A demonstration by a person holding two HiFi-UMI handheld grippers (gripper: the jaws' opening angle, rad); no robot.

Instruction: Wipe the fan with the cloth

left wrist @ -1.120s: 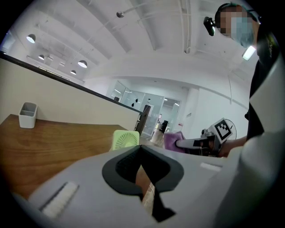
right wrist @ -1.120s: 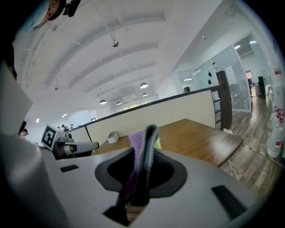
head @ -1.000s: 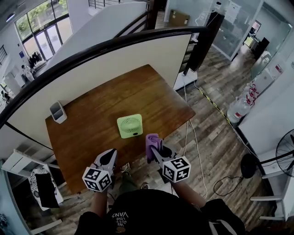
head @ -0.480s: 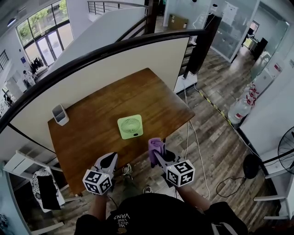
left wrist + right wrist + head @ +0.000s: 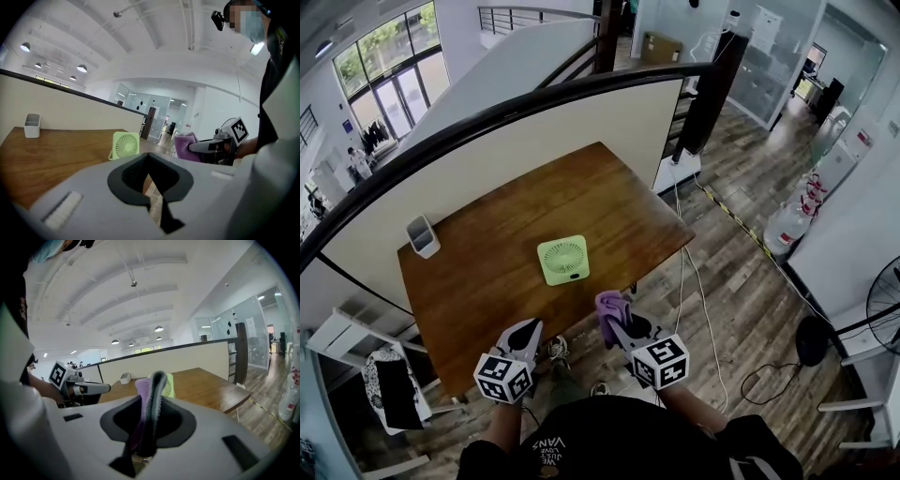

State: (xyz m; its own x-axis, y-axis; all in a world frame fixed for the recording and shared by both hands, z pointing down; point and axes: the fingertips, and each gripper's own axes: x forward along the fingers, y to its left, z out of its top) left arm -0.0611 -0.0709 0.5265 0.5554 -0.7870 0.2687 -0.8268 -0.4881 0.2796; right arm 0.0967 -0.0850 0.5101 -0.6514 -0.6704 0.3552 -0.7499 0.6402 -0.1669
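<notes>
A small light-green square fan (image 5: 563,259) stands upright near the front of the brown wooden table (image 5: 506,225); it also shows as the fan (image 5: 125,145) in the left gripper view and peeks out as the fan (image 5: 169,385) behind the right jaws. My right gripper (image 5: 612,323) is shut on a purple cloth (image 5: 610,308), held off the table's front edge, right of the fan; the cloth (image 5: 144,394) is pinched between the jaws. My left gripper (image 5: 526,330) is shut and empty, below the table's front edge.
A small white-grey container (image 5: 422,235) stands at the table's back left corner. A curved partition with a dark rail (image 5: 534,94) runs behind the table. Cables (image 5: 684,272) trail on the wooden floor at the right. A floor fan (image 5: 883,309) stands at far right.
Both grippers have drifted slightly toward me and the view has shifted a little; the cloth stays in the right gripper and the fan has not moved.
</notes>
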